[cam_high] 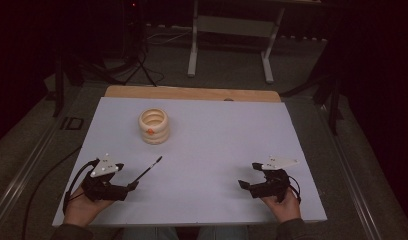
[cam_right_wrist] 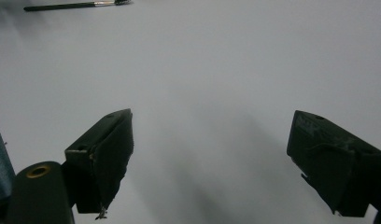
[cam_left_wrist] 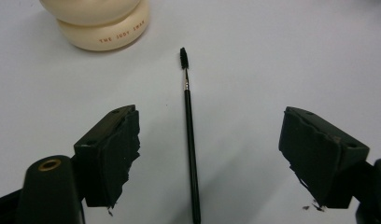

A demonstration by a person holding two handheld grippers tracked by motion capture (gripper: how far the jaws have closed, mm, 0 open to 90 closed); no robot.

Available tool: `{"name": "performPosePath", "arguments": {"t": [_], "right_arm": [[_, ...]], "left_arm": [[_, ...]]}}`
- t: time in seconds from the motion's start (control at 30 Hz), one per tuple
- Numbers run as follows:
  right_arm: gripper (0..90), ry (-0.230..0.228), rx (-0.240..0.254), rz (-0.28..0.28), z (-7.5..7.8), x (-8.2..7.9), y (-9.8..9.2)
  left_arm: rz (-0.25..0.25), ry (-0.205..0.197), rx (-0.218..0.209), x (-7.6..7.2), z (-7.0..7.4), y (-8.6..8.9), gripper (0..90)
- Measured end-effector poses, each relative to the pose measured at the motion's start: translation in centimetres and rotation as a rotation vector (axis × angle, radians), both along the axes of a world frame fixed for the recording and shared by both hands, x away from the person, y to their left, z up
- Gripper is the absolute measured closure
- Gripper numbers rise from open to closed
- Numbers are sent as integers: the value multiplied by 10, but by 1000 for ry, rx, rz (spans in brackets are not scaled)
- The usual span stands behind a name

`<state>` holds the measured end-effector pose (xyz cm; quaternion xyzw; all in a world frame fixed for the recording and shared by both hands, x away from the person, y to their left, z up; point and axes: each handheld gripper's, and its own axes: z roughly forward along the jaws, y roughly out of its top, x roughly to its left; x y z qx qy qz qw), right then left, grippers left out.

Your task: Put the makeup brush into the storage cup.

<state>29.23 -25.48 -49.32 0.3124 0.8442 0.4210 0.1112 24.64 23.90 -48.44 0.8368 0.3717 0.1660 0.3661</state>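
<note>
Seen from above, two hands enter at the bottom edge of the frame, each holding a black gripper over a pale board. The left gripper (cam_high: 134,185) sits at the lower left, the right gripper (cam_high: 248,175) at the lower right, well apart from each other. Both have their jaws spread wide with nothing clamped between them.

A thin black brush (cam_high: 149,169) lies flat on the board just beyond the left gripper, slanting up and to the right, its handle end close to the jaws. In the left gripper view, the brush (cam_left_wrist: 190,140) runs straight up the middle of the frame between the two open jaws, touching neither, with its dark bristle tip towards the top. In the right gripper view, the brush (cam_right_wrist: 76,5) appears at the upper left corner, far from the parted jaws, which hang over bare board (cam_right_wrist: 226,70).

Farther back, towards the upper left of the board (cam_high: 232,130), stands a cream ribbed cup (cam_high: 153,126) with a small orange mark on its side. Its rounded base (cam_left_wrist: 104,32) sits at the upper left of the left gripper view, near the bristle tip but apart from it.
</note>
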Motion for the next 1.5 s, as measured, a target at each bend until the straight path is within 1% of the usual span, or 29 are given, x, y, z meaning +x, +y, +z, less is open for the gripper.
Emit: {"name": "performPosePath", "arguments": {"t": [0.1, 0.17, 0.47, 0.57, 0.63, 0.7, 0.77, 0.87, 0.97, 1.03, 1.1, 1.17, 1.23, 1.3, 1.37, 1.4, 1.43, 1.5], "right_arm": [[145, 1, 2, 0, 0, 0, -1], [145, 1, 2, -2, 0, 0, -1], [145, -1, 3, -7, 1, -1, -1], [145, -4, -4, -9, 2, -3, -2], [145, -3, -1, -13, 2, -4, -2], [144, -2, -1, -16, 3, -4, -1], [145, -1, -4, -17, 3, -4, -1], [145, -3, -12, -15, 3, -4, 0], [145, -14, -25, -16, 4, -4, 1], [145, -15, -23, -16, 4, -4, 1], [145, -13, -17, -17, 4, -3, 1], [145, -10, -14, -16, 4, -3, 2], [145, -17, -22, -12, 5, -3, 2], [145, -22, -24, -9, 6, -4, 3], [145, -26, -23, -6, 6, -4, 3], [145, -26, -23, -6, 6, -4, 3], [145, -25, -20, -5, 7, -4, 3], [145, -23, -19, -3, 7, -4, 3]], "left_arm": [[0, 1, 10, 2, 0, -1, 208], [9, -3, 18, 3, 1, -2, 207], [-8, 6, 34, 5, 2, -5, 231], [-15, 7, 48, 7, 3, -7, 241], [-21, 8, 53, 9, 3, -8, 259], [-15, 13, 53, 12, 3, -9, 263], [-13, 15, 38, 14, 4, -10, 279], [-13, 20, 45, 18, 5, -13, 302], [-15, 31, 81, 24, 4, -18, 316], [-18, 39, 108, 27, 3, -22, 325], [-17, 60, 137, 34, 2, -26, 356], [-17, 81, 144, 40, 2, -29, 369], [-15, 96, 164, 47, 1, -32, 392], [-31, 122, 175, 52, 0, -35, 421], [-45, 149, 204, 57, -2, -39, 444], [-45, 149, 204, 57, -2, -39, 456], [-63, 174, 224, 61, -5, -43, 456], [-73, 199, 243, 64, -7, -47, 485]]}}
